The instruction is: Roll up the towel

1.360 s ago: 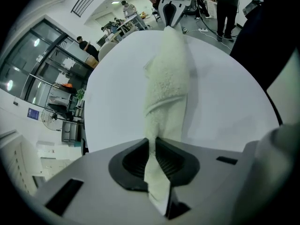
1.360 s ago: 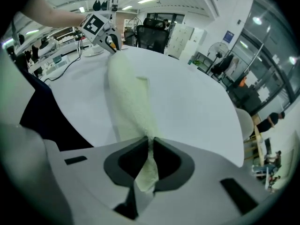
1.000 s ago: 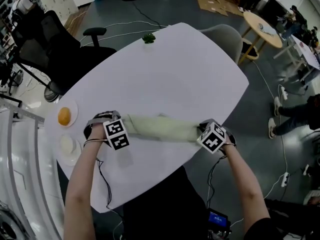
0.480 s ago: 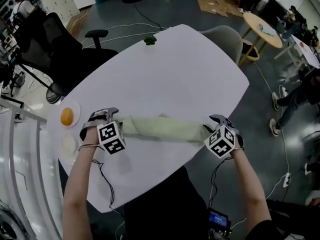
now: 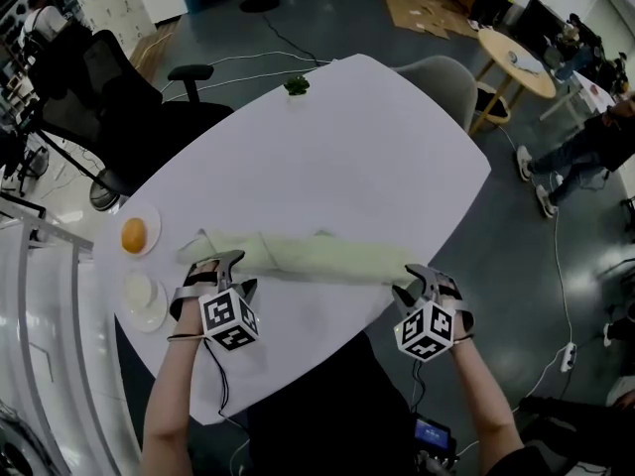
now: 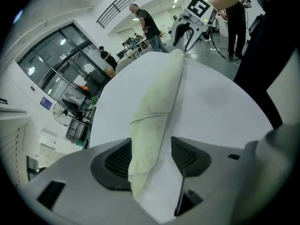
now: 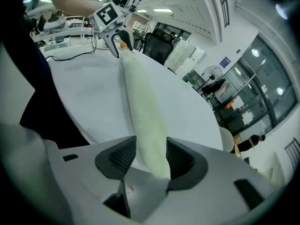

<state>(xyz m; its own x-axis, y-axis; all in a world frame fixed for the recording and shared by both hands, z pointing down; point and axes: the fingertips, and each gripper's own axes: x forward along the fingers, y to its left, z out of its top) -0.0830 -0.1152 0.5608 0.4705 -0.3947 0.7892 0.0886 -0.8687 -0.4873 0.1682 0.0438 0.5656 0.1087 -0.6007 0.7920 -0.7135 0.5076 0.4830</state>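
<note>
In the head view the towel [image 5: 308,258] lies as a long, pale green roll across the lower middle of the white table [image 5: 367,147]. Both grippers have drawn back toward the bottom edge since a second ago, when they sat on its two ends. The left gripper [image 5: 226,266] is now just below the roll's left end, which shows a slightly loose flap, and the right gripper [image 5: 415,284] is just below the right end. In the left gripper view the jaws of the left gripper [image 6: 150,158] have just been opening and stand well apart, with the towel [image 6: 159,93] running between them, unpinched. In the right gripper view the right gripper [image 7: 147,161] has also been opening. It is moderately parted, and the towel [image 7: 143,111] end sits loose between its pads. The roll looks released and holding, so the task seems about finished.
</note>
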